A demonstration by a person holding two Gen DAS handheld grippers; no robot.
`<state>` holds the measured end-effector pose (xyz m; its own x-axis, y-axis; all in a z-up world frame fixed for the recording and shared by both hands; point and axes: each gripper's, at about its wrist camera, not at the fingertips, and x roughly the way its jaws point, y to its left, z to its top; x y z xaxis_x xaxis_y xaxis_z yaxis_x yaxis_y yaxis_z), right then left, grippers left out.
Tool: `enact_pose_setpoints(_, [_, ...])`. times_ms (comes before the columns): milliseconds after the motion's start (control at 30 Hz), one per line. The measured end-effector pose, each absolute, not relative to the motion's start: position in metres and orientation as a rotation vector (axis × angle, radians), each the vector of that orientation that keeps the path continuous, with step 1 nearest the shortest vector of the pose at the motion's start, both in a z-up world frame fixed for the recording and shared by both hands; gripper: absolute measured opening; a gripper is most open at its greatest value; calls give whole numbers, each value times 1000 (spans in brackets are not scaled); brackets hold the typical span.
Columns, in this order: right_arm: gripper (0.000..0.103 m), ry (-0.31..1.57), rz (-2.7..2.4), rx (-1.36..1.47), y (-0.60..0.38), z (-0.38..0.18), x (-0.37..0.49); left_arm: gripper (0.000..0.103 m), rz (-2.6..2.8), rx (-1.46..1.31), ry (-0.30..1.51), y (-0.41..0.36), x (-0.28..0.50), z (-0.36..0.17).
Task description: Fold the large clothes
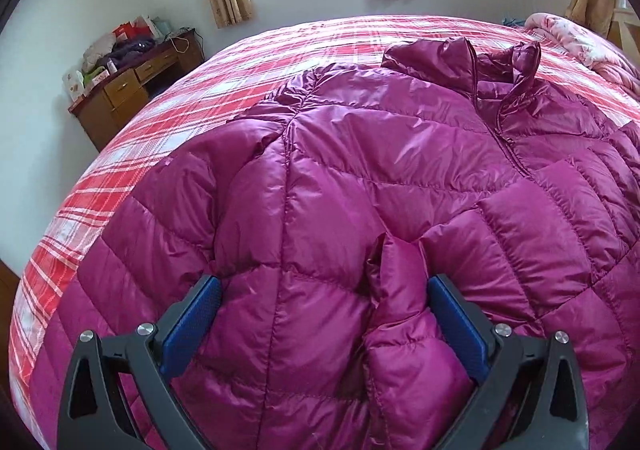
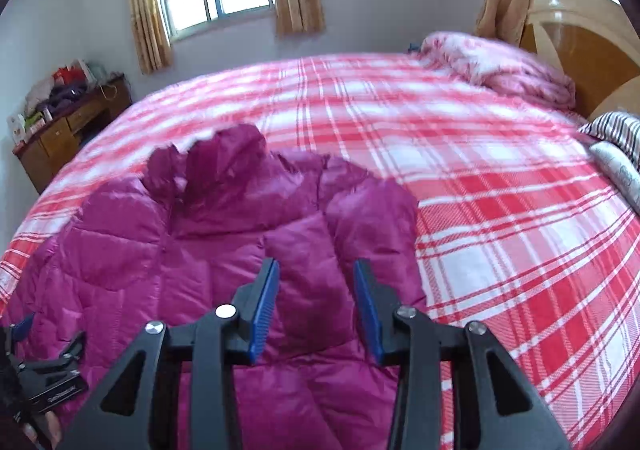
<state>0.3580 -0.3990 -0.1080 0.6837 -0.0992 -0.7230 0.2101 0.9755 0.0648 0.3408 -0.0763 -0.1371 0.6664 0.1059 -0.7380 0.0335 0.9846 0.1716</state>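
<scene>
The magenta down jacket (image 1: 360, 154) lies front-up on the bed (image 2: 500, 210) with its plaid cover, collar (image 1: 464, 58) towards the far side and zip closed, spread out so that each half can be turned over the middle; one sleeve (image 1: 404, 314) lies over the chest on this side, its cuff end pointing up the body, which reads as the first tuck of a fold; the left gripper (image 1: 324, 326) hangs low over the jacket with its blue pads (image 1: 192, 326) spread wide, the sleeve and a broad stretch of quilted body lying between them, and nothing is pinched there, so I judge it is placed to gather or press that bulk rather than lift it; the right gripper (image 2: 316, 306) stands half spread astride the other sleeve (image 2: 312, 282) near the jacket's right edge; its pads flank the puffy cloth closely, but whether they press on it I cannot tell; that sleeve also lies inward over the body, likely to narrow the jacket before it is folded; a pink quilt (image 2: 500, 66) is heaped at the headboard (image 2: 592, 50), well apart from the work; the slick padded shell will probably spring back unless held down.
</scene>
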Motion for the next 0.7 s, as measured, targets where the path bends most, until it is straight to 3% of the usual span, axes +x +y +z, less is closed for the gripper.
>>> enact_pose_setpoints(133, [41, 854, -169, 185, -410, -138, 362, 102, 45, 180, 841, -76, 341, -138])
enact_pose_setpoints(367, [41, 862, -186, 153, -404, -127, 359, 102, 48, 181, 842, -78, 343, -139])
enact_pose_setpoints(500, [63, 820, -151, 158, -386, -105, 328, 102, 49, 181, 840, -79, 343, -139])
enact_pose_setpoints(700, [65, 866, -87, 84, -343, -124, 317, 102, 46, 176, 841, -78, 343, -139])
